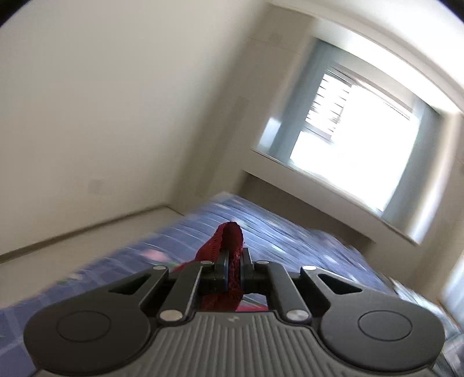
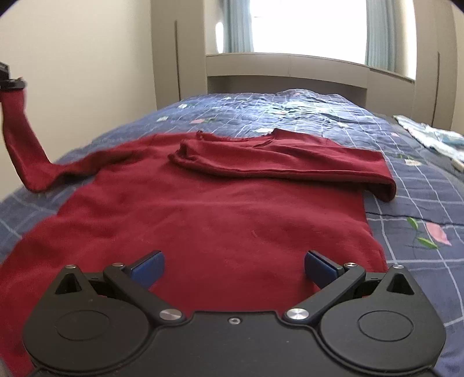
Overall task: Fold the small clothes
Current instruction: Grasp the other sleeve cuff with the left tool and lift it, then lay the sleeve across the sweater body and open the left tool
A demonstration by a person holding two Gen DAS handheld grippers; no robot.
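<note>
A dark red long-sleeved sweater (image 2: 208,208) lies flat on the blue quilted bed (image 2: 420,203). Its right sleeve (image 2: 290,165) is folded across the chest. Its left sleeve (image 2: 20,139) is lifted off the bed at the far left, its cuff held by my left gripper (image 2: 10,82). In the left wrist view my left gripper (image 1: 233,261) is shut on the red cuff (image 1: 229,235), raised above the bed and tilted. My right gripper (image 2: 234,265) is open and empty, low over the sweater's bottom hem.
A pale wall (image 2: 72,58) runs along the bed's left side. A window (image 2: 307,26) with blue curtains and a beige headboard ledge (image 2: 284,69) are at the far end. Light-coloured clothes (image 2: 432,139) lie on the bed's right edge.
</note>
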